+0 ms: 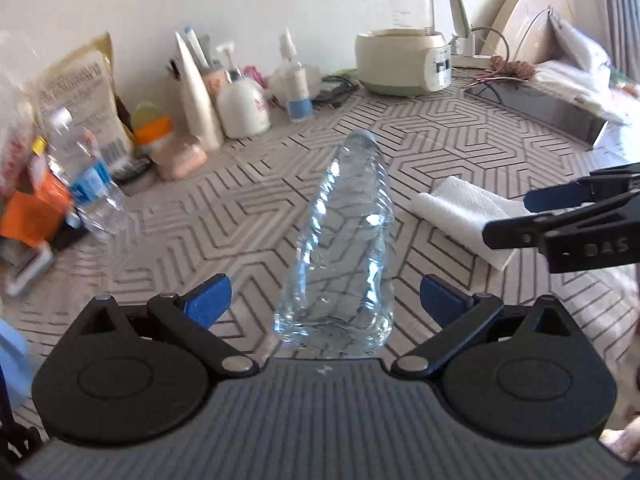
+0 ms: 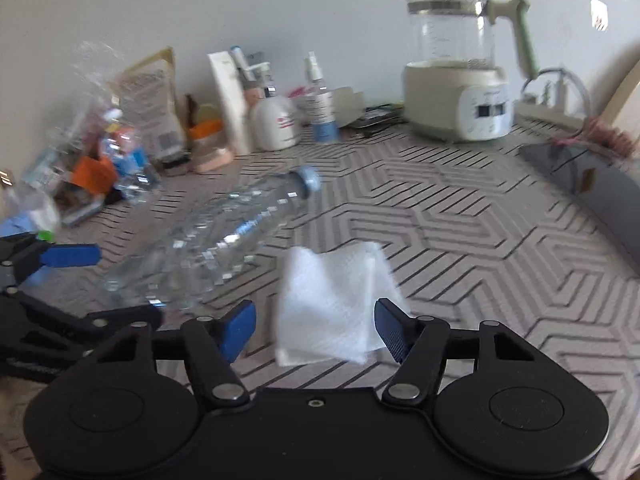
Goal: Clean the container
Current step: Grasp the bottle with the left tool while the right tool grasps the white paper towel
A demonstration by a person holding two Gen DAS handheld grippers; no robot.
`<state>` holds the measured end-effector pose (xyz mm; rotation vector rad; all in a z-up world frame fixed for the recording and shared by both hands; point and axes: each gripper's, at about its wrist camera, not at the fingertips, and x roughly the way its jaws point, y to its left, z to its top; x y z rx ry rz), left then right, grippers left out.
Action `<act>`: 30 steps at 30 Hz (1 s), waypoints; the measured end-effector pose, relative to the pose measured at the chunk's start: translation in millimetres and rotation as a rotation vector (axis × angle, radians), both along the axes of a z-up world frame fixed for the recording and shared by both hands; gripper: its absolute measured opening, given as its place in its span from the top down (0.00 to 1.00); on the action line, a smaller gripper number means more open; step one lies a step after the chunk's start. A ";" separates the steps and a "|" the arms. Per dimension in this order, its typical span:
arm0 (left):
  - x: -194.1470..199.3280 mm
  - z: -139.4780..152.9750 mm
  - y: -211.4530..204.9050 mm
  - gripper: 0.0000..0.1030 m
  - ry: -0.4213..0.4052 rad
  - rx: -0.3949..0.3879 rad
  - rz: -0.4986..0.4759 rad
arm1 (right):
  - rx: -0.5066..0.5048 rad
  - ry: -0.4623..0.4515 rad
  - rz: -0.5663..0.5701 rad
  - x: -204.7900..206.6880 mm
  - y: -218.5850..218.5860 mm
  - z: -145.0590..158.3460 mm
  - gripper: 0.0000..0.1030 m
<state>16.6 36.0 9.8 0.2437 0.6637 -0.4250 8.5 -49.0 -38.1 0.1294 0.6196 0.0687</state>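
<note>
Two sets of tongs hover over the patterned tabletop (image 2: pixel 460 216). Left tongs (image 1: pixel 326 300) stand wide apart, the clear plastic bottle (image 1: pixel 344 240) lying between the blue pads without either pad touching it, its capped end pointing toward the far edge. Right tongs (image 2: pixel 316 330) are partly open, flanking a folded white paper towel (image 2: pixel 332 300) on the tabletop just beside the bottle; neither pad visibly presses it. Raised letters reading "DAS" show on the right tongs' body in the left view. Labels on the toiletries (image 1: pixel 240 100) and kettle (image 1: pixel 404 28) along the far edge are too blurred to read.
</note>
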 end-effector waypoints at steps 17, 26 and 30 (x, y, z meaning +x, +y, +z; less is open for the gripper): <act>30.5 -6.9 -0.7 0.38 0.037 -0.024 -0.168 | 0.013 0.031 0.039 7.0 -4.2 7.9 0.91; 36.1 -12.5 -0.6 0.35 0.035 0.014 -0.215 | -0.037 0.060 -0.034 21.1 2.5 -5.0 0.42; 37.9 -20.8 2.9 0.37 0.060 -0.008 -0.203 | 0.075 0.028 -0.040 22.3 -8.4 -1.6 0.91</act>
